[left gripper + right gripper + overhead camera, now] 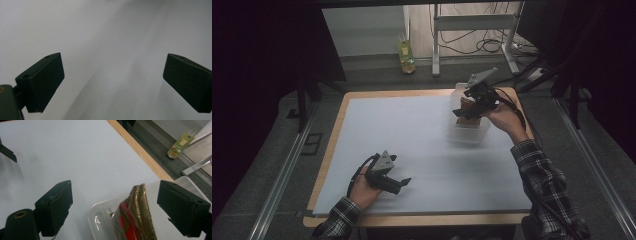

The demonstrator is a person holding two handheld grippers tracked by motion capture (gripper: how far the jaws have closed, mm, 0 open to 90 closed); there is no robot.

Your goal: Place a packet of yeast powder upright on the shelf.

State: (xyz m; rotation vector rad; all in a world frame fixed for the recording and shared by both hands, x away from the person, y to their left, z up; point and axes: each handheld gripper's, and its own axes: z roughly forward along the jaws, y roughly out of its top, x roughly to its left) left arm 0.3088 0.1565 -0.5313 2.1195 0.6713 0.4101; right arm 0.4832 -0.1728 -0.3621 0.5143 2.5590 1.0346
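Two claws are working over the white worktop [422,145]. Nearest, at about 7 o'clock, the left claw [404,181] is lying low on the bare surface, jaws spread wide and gripping nothing; judged parked to keep clear. Farther off, at 1 o'clock, the right claw [460,114] is hovering over a clear plastic tray [100,220], jaws released and straddling a red-and-gold card packet [135,215] standing on edge inside it, apparently lined up for a pinch. Beyond the worktop, a yellow bottle [406,56] is standing on the floor.
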